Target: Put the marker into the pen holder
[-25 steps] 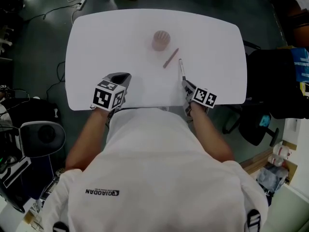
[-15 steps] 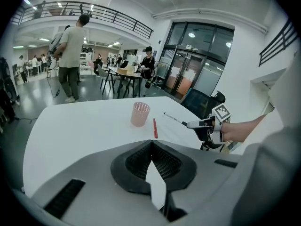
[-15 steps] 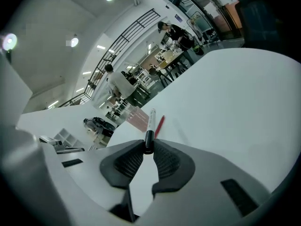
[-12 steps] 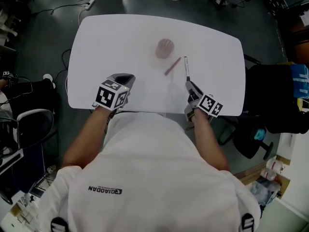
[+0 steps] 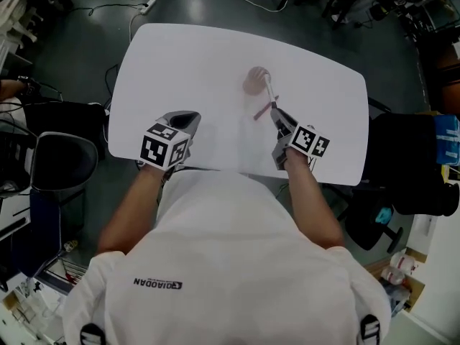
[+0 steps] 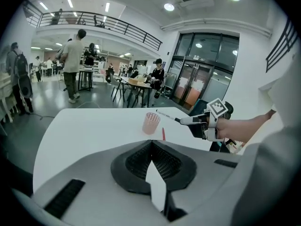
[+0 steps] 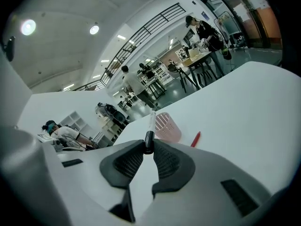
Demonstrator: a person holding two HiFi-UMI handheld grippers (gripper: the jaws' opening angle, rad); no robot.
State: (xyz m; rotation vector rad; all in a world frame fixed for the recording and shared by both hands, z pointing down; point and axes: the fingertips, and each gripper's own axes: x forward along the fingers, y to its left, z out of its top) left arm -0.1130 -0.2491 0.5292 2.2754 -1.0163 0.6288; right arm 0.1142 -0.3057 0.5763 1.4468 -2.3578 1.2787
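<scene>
We see the right gripper (image 7: 148, 149) clamping the marker (image 7: 150, 127), its far end seemingly over the pink pen holder (image 7: 168, 128); a red pen (image 7: 195, 139) lies beside it on the white table (image 7: 244, 102).

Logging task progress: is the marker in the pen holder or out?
Out. The right tool clamps the marker by its dark end, held above the table and pointing toward the pink pen holder, not inside it.
</scene>
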